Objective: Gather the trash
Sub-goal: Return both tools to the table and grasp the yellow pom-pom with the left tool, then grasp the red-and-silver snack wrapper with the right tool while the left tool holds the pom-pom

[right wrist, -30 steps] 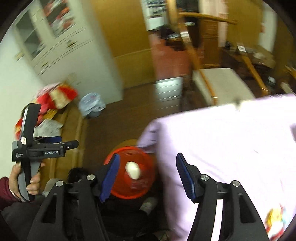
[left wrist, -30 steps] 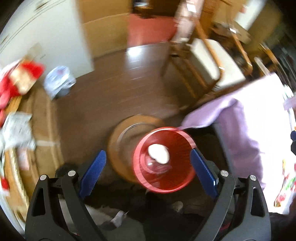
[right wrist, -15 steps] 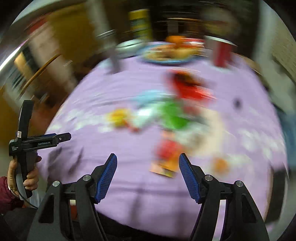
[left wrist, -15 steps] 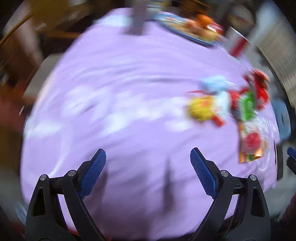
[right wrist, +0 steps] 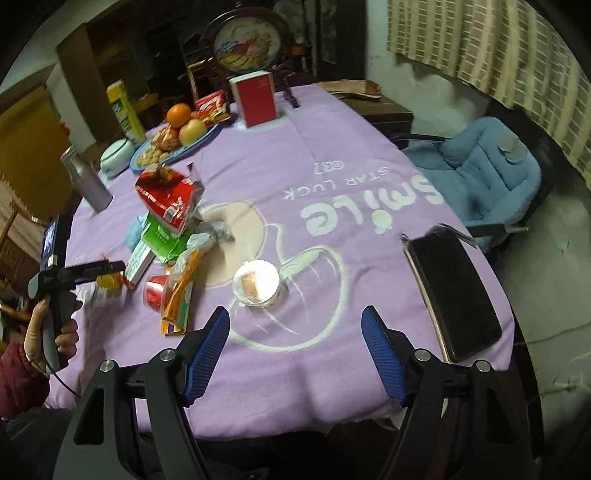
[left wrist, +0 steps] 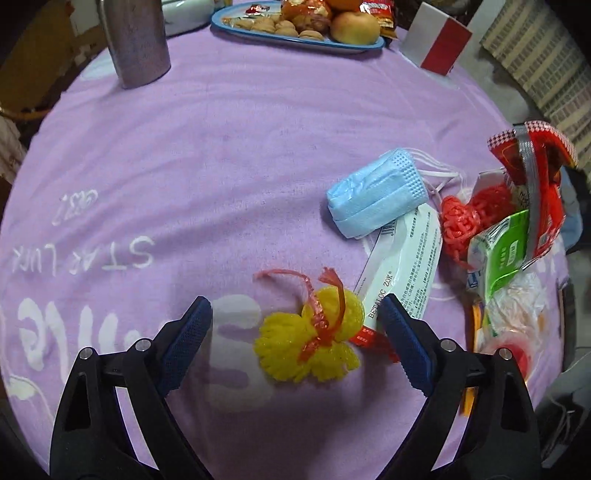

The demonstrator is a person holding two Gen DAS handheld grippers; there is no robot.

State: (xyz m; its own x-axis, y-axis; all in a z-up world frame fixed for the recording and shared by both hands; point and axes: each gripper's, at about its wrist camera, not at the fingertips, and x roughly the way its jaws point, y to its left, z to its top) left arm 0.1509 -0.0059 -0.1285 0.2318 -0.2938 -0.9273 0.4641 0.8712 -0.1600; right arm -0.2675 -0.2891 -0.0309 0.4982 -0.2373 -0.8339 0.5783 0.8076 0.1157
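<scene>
Trash lies on a purple tablecloth (left wrist: 221, 155). In the left wrist view, a yellow foam net tied with red string (left wrist: 314, 339) sits between the jaws of my open left gripper (left wrist: 293, 339). Beside it lie a white medicine box (left wrist: 402, 258), a blue face mask (left wrist: 376, 192), a red foam net (left wrist: 465, 221) and red and green wrappers (left wrist: 517, 206). In the right wrist view my right gripper (right wrist: 295, 354) is open and empty over the near table edge, short of a clear plastic cup (right wrist: 256, 282). The wrapper pile (right wrist: 166, 221) lies left.
A fruit and snack plate (left wrist: 295, 26), a metal bottle (left wrist: 136, 40) and a red and white box (left wrist: 439, 40) stand at the far side. A black phone (right wrist: 454, 291) lies at the right edge. A blue cushioned chair (right wrist: 487, 170) stands beyond.
Both grippers swung up from the red bin on the floor to the table. Both are still open. The left one now hovers at the yellow foam net.
</scene>
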